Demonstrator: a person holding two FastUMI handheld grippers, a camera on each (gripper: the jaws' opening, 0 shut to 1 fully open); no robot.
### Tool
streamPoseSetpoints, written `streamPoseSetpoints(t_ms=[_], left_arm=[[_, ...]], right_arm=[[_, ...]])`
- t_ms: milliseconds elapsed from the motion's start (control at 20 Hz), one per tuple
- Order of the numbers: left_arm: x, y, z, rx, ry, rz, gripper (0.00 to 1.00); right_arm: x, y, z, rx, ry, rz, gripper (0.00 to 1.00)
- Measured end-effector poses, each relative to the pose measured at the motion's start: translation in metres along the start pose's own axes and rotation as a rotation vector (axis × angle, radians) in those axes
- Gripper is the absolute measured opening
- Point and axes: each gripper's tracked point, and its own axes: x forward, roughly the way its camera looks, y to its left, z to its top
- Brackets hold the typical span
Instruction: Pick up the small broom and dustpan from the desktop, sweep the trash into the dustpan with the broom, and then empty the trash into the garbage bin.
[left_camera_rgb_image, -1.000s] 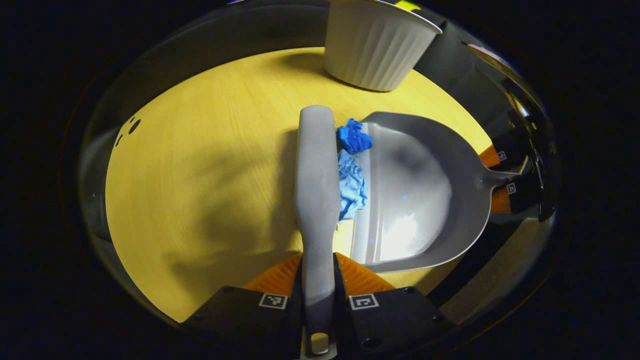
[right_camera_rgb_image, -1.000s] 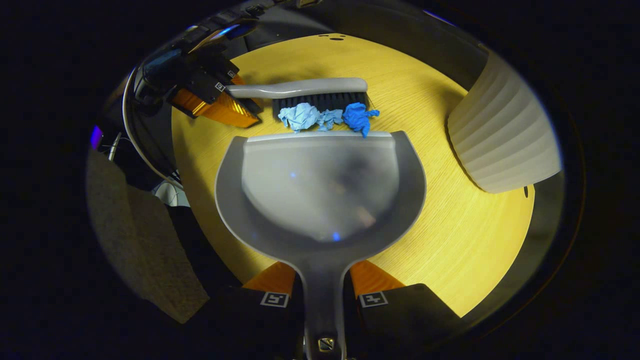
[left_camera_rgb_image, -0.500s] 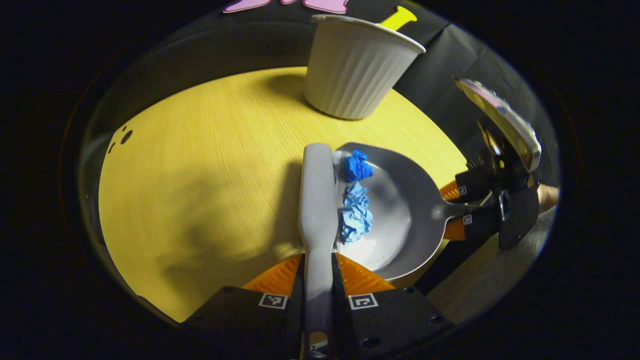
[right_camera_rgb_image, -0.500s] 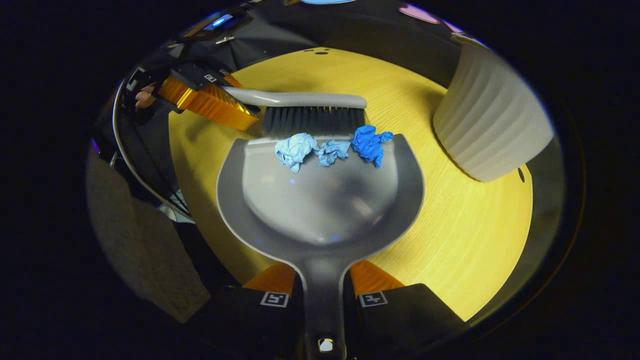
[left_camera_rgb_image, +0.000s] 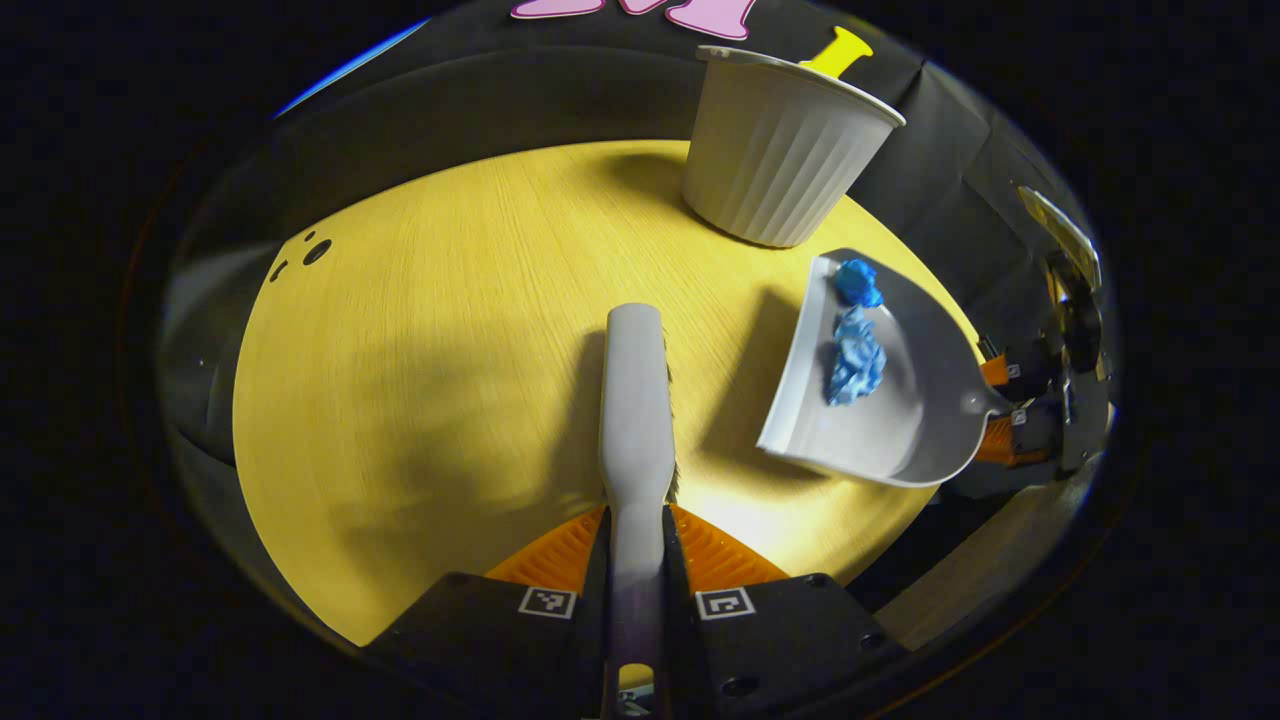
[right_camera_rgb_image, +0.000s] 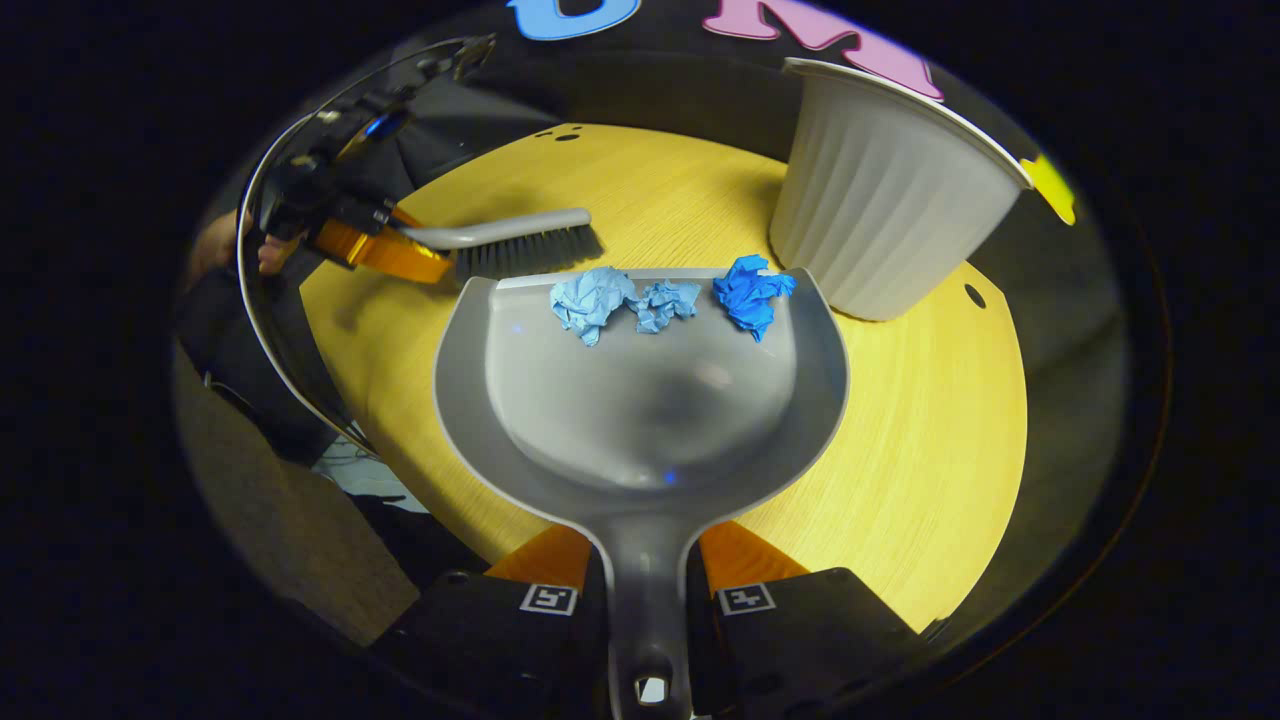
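My left gripper (left_camera_rgb_image: 636, 545) is shut on the handle of the grey broom (left_camera_rgb_image: 635, 395), which points forward over the round wooden table (left_camera_rgb_image: 430, 350). My right gripper (right_camera_rgb_image: 645, 555) is shut on the handle of the grey dustpan (right_camera_rgb_image: 640, 400). The pan is lifted off the table with its mouth toward the white ribbed bin (right_camera_rgb_image: 880, 195). Three crumpled blue paper balls (right_camera_rgb_image: 665, 300) lie inside near the pan's front lip. In the left gripper view the raised dustpan (left_camera_rgb_image: 880, 390) with the paper (left_camera_rgb_image: 855, 345) hangs at the right, just below the bin (left_camera_rgb_image: 785, 150).
In the right gripper view the broom (right_camera_rgb_image: 520, 245) and the left gripper (right_camera_rgb_image: 375, 245) holding it sit at the far left, with a hand (right_camera_rgb_image: 270, 255) behind. Small holes (left_camera_rgb_image: 305, 255) mark the tabletop's far left. The table edge drops off close to both grippers.
The paper balls have gone from the table into the dustpan. The dustpan has lifted off the table and moved toward the bin; the broom has drawn back away from it.
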Motion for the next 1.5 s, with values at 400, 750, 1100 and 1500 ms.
streamPoseSetpoints(t_ms=[400, 750, 1100, 1500], left_arm=[[0.015, 0.005, -0.028, 0.031, 0.092, 0.036, 0.29], [0.016, 0.000, -0.040, 0.004, 0.139, 0.023, 0.29], [0.019, 0.006, -0.041, 0.127, 0.157, 0.075, 0.29], [0.019, 0.004, -0.039, 0.076, 0.147, 0.059, 0.27]], right_arm=[[-0.023, -0.005, 0.017, 0.140, -0.037, -0.110, 0.36], [-0.015, 0.007, 0.023, 0.234, -0.072, -0.169, 0.36], [-0.001, 0.010, 0.028, 0.299, -0.080, -0.249, 0.36], [0.000, 0.001, 0.011, 0.072, 0.049, -0.489, 0.36]])
